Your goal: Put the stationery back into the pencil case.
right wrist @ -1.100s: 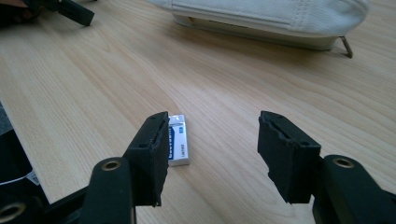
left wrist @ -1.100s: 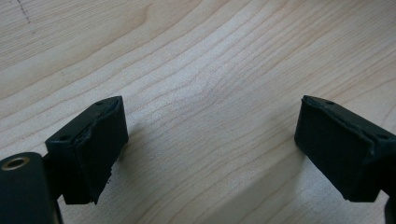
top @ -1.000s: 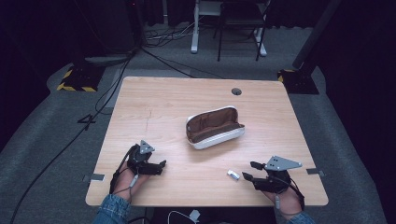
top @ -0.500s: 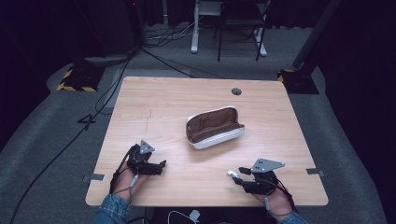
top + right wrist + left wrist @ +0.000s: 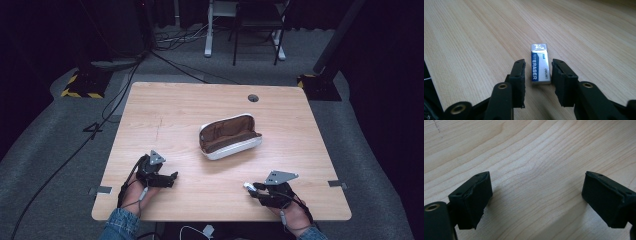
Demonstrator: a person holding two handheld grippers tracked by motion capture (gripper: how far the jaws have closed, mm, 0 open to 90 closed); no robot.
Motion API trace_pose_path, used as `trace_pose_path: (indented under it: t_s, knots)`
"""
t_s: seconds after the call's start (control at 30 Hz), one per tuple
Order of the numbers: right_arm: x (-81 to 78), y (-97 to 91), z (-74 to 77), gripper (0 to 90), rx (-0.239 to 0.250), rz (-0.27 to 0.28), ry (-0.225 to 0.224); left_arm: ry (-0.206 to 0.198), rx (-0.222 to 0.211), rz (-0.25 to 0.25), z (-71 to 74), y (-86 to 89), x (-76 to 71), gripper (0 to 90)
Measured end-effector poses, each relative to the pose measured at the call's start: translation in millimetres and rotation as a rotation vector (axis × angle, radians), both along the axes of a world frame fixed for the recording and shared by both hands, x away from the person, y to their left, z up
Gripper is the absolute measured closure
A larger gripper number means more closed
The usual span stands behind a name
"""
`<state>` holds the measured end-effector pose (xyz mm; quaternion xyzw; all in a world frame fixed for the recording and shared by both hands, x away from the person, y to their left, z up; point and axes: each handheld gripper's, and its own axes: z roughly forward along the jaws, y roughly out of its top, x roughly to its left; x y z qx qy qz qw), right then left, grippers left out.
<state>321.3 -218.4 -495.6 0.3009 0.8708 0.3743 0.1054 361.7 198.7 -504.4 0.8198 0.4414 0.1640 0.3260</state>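
- The eraser (image 5: 539,63), a small white block in a blue-and-white paper sleeve, lies flat on the wooden counter (image 5: 175,115) near its front edge, on the person's right side.
- The right gripper (image 5: 538,73) straddles the eraser's near end, jaws on either side of it with a sliver of gap; released, not yet pinching.
- By its look, the eraser should be light, firm with slight give, and grippy rather than slick; the long sleeved sides, where the jaws already stand, seem the best hold.
- The left gripper (image 5: 534,197) rests low over bare wood at the front left, jaws spread wide, holding nothing.
- An open glasses case (image 5: 229,136), brown-lined with a white shell, sits mid-counter, well apart from the eraser; nothing blocks the grasp.
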Motion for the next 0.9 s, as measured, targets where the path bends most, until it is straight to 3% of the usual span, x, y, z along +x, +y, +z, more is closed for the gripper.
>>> trace_pose_path:
  t_s: [0.2,0.47,0.9]
  knots:
    - [-0.7,0.2,-0.2,72.3,-0.012,0.007,-0.016,0.000,0.000,0.000,0.0,0.0,0.0,9.9]
    - [-1.1,0.5,0.5,72.8,-0.016,0.014,-0.020,0.000,-0.001,0.001,0.0,-0.1,0.0,9.9]
    - [-4.4,-4.7,22.4,72.9,0.044,0.013,-0.067,-0.001,-0.001,0.000,-0.1,0.0,-0.1,9.9]
